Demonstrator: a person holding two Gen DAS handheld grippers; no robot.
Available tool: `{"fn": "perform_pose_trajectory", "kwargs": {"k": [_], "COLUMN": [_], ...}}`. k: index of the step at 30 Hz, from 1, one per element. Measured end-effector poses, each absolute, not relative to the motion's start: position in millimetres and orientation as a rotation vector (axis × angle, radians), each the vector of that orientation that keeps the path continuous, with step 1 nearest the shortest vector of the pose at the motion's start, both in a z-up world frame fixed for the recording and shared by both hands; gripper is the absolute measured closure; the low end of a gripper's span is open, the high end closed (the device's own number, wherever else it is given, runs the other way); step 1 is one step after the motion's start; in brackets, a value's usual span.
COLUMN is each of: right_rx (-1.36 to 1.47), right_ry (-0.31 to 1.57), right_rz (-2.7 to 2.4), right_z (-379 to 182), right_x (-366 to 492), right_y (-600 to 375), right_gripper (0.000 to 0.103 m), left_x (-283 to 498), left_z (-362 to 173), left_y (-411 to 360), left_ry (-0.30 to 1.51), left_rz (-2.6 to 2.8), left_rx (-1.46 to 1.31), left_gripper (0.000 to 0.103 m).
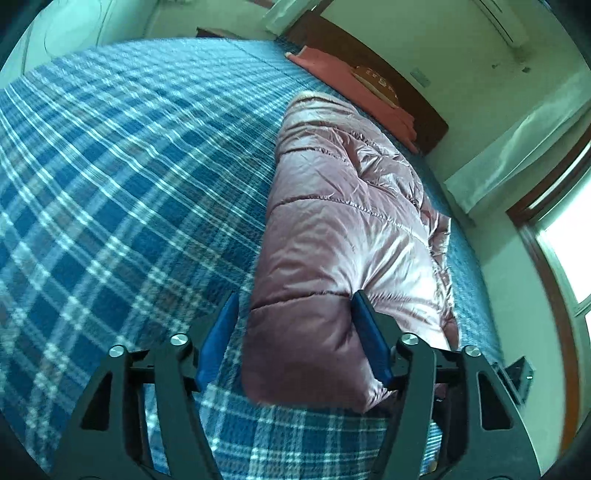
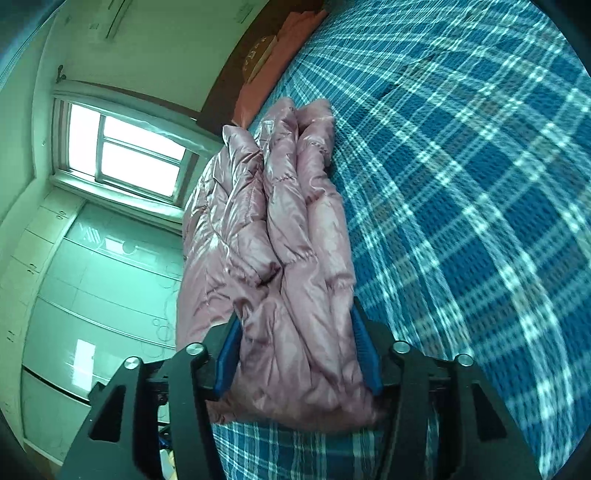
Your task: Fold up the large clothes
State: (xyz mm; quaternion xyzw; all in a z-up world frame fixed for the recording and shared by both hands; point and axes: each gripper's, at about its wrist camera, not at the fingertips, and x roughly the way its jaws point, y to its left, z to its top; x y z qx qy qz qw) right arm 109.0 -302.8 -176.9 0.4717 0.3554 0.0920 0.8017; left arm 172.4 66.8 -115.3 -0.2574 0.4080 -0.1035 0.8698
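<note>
Right gripper [image 2: 295,343]: pinching bunched pink puffer jacket [image 2: 280,258]; hem hidden.
Left gripper [image 1: 295,332]: spread, straddling jacket's corner.
Plaid bedspread [image 1: 129,184]: edges cut off.

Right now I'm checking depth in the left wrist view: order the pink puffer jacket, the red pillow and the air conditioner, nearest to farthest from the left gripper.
From the left gripper:
1. Pink puffer jacket, between the fingers.
2. Red pillow, at the headboard.
3. Air conditioner, high on the wall.

The folded jacket [image 1: 332,236] lay on the bed [image 1: 110,184], along its right edge. A pillow [image 1: 376,83] sat beyond it, at the headboard [image 1: 424,110].
</note>
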Motion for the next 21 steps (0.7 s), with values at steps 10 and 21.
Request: {"fn": "perform_pose_trajectory", "kwargs": {"k": [10,21], "right_rx": [0.846,0.450], "right_ry": [0.798,0.806], "right_rz": [0.105,-0.054], "right_z": [-151,-108], "right_x": [52,-16], "right_y": [-293,-246], "right_gripper": [0.045,0.033], "left_x": [127,68], "left_z": [-93,-57], "left_y": [64,56], "left_ry": [0.813,0.701], "left_rz": [-0.104,-0.016], "left_rx": [-0.306,-0.093], "left_gripper": [0.034,0.013]}}
